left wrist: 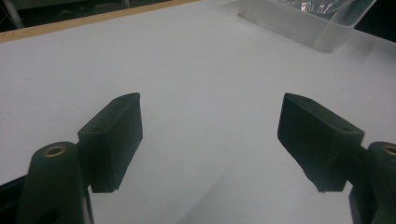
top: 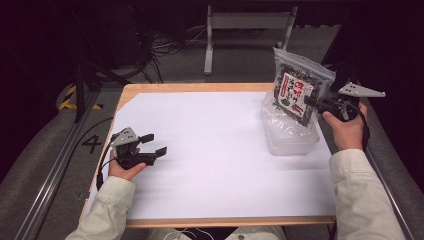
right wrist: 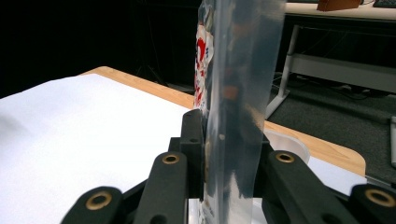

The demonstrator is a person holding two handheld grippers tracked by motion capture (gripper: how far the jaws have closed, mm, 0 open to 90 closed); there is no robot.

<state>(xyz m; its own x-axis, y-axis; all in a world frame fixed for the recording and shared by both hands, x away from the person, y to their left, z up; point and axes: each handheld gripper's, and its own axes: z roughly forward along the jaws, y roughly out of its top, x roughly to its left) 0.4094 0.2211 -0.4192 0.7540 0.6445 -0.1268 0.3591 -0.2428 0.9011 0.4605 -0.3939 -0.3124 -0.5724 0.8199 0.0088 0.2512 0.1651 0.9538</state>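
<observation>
Right tool (top: 314,103) pinches the printed snack pouch (top: 299,86) above the clear plastic container (top: 290,140) at three o'clock; lower it squarely. Left tool (top: 152,145) rests wide at nine.

We are reading a dark "4" (top: 92,144) marked on the grey floor, just left of the table (top: 200,88). Over the table's far right corner, the bag (top: 299,85) is showing a white label (top: 293,94) with red characters and a red strip down its left edge, but we are finding them too small to read.
</observation>
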